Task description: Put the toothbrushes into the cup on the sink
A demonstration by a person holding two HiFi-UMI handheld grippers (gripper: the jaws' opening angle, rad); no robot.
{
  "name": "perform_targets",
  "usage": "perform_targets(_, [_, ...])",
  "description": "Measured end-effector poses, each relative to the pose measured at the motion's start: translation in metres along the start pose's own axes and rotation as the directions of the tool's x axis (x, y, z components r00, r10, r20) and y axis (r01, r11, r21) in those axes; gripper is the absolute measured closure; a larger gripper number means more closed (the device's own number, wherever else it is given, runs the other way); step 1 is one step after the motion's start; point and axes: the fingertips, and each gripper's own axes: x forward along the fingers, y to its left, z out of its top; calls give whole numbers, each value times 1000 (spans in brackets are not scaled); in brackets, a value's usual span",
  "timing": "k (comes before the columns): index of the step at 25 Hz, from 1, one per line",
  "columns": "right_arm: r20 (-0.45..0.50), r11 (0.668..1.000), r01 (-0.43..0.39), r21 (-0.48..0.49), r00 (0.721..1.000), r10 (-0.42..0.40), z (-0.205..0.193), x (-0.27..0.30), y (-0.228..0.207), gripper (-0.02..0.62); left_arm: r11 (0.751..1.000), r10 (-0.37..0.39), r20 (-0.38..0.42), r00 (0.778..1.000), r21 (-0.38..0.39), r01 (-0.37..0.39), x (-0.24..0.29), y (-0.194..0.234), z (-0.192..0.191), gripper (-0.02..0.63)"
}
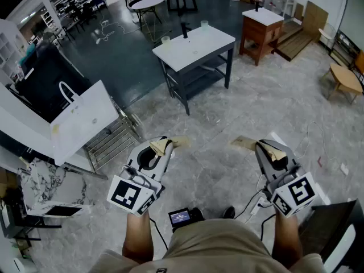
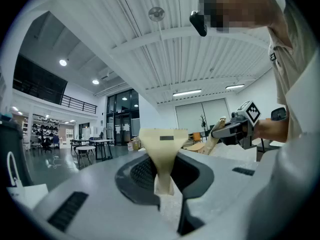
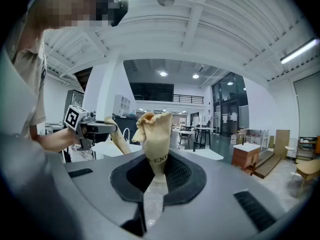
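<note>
I hold a tan paper-wrapped toothbrush (image 1: 172, 143) in my left gripper (image 1: 162, 148), whose jaws are shut on its lower end (image 2: 161, 151). My right gripper (image 1: 263, 148) is shut on a second wrapped toothbrush (image 1: 243, 144), whose crumpled top stands up between the jaws (image 3: 155, 131). Both grippers hang at waist height over the floor. Far ahead stands the white-topped sink (image 1: 196, 49) with a black faucet (image 1: 184, 29). One clear cup (image 1: 165, 40) stands at its left corner and another cup (image 1: 204, 24) at the back.
A white paper bag (image 1: 79, 121) and a wire rack (image 1: 114, 140) stand to my left. A wooden vanity (image 1: 260, 30) is at the back right, with a low wooden table (image 1: 346, 78) beyond it. Marbled floor lies between me and the sink.
</note>
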Motion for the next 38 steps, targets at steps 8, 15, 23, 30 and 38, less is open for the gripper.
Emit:
perform_targets(8, [-6, 1000, -1, 3, 1000, 1, -1, 4, 3, 566, 1000, -2, -1, 1000, -1, 2, -2, 4, -2, 549])
perform_targets(15, [-5, 1000, -3, 30, 1000, 3, -1, 8, 9, 566, 1000, 0, -4, 1000, -7, 0, -7, 9, -6, 549])
perform_targets(23, [-14, 999, 5, 43, 1000, -5, -4, 17, 22, 566, 1000, -12, -6, 1000, -19, 12, -17, 18, -15, 549])
perform_targets(30, [-14, 999, 32, 41, 999, -31, -3, 24, 34, 566, 999, -26, 8, 1000, -24, 26, -28, 30, -19, 549])
perform_targets(38, [-13, 998, 47, 33, 999, -46, 2, 32, 48, 566, 999, -36, 28, 999, -28, 36, -39, 43, -21, 549])
